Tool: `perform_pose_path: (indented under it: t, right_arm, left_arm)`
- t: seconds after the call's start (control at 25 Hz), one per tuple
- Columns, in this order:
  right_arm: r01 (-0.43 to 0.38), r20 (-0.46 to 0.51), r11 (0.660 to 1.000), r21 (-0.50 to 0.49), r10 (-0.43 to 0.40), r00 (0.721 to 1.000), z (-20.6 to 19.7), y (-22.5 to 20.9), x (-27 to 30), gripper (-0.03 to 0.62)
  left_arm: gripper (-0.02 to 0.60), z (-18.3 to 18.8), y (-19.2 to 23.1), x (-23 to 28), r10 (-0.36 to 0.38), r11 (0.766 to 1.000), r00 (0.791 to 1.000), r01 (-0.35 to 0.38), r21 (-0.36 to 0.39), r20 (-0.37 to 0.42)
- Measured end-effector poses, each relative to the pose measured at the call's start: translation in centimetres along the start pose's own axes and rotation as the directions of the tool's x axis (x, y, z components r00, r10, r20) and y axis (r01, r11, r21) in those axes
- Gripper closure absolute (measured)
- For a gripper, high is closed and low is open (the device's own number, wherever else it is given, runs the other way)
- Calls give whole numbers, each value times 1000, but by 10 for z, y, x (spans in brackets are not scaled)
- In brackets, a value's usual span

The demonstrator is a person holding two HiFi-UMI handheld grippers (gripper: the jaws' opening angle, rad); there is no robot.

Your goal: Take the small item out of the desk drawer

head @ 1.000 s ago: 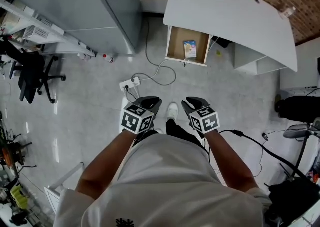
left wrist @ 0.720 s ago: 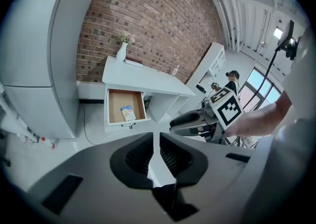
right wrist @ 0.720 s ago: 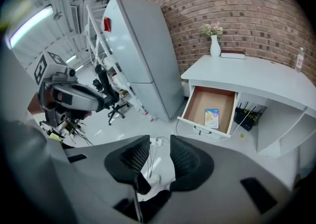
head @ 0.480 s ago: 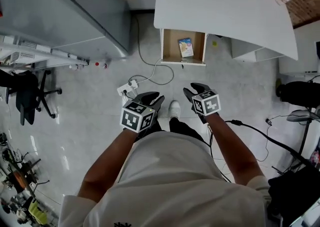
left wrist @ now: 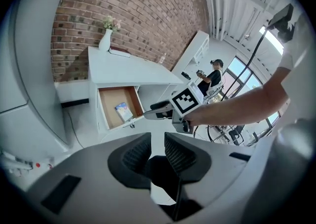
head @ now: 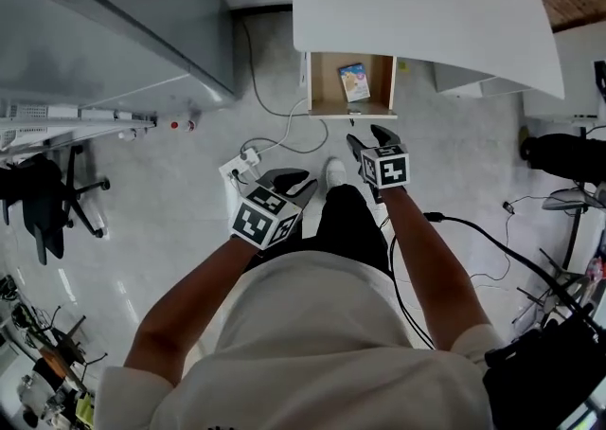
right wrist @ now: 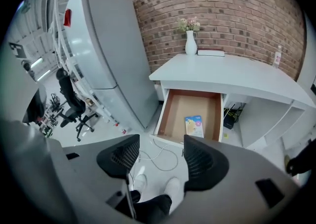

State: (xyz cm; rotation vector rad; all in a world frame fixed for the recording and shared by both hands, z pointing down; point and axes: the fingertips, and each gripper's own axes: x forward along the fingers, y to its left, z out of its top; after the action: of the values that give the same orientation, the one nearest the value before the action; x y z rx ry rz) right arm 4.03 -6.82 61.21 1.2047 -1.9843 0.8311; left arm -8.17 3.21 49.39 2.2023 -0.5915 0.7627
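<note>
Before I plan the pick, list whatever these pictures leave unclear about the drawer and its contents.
- Small packet: its print is too small to read in any view.
- Drawer: its back end is hidden under the desktop in the head view and the right gripper view.
- Desktop's far edge: cut off by the top of the head view.

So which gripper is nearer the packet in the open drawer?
Right. The right gripper, jaws just opening and empty, hangs just short of the drawer front, near the packet. The left gripper sits further back and to the left.
</note>
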Motion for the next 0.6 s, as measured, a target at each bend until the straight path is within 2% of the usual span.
perform_pose_path:
  t: [0.12, 0.32, 0.6]
  right_arm:
    - [24, -15, 999, -27, -24, 1000, 8, -17, 29, 295]
    - [62, -59, 997, -47, -64, 996, 22, -60, 88, 276]
    - [69, -129, 997, -35, -73, 989, 28, -117, 166, 269]
  left_arm:
    - [484, 6, 8, 9, -12, 999, 1000, 12, -32, 2]
    - [483, 27, 31, 39, 13, 996, 1000, -14, -92, -8]
    - [483, 54, 74, 124, 34, 993, 997, -42, -107, -73]
